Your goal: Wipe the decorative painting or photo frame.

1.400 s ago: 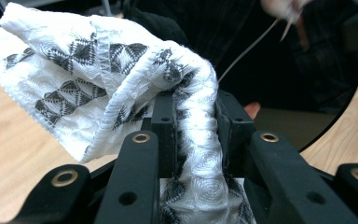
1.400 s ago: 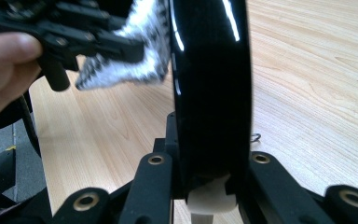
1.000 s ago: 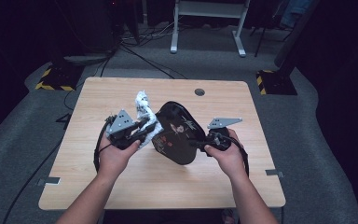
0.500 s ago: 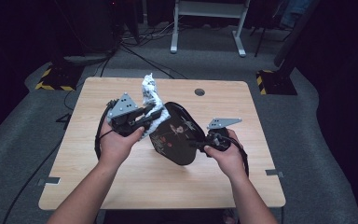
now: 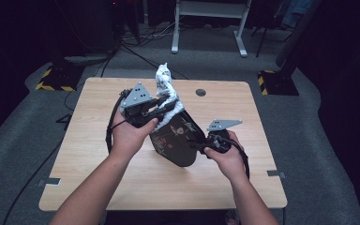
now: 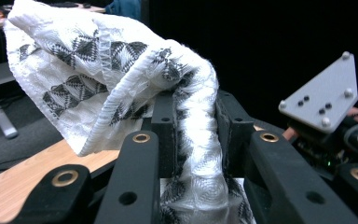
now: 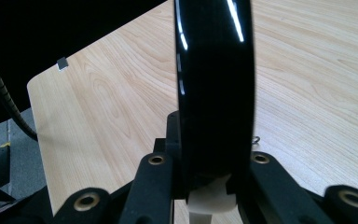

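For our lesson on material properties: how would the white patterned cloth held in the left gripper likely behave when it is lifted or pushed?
The white patterned cloth is probably floppy: it bunches between the left gripper jaws and droops over them. It seems light, since its free end stands above the black dish. Its woven texture likely resists slipping.

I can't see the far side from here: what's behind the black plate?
The white patterned cloth rises behind the black plate, clamped in the left gripper. Bare wooden table lies beyond. The cloth's lower end and any contact with the plate's back are hidden.
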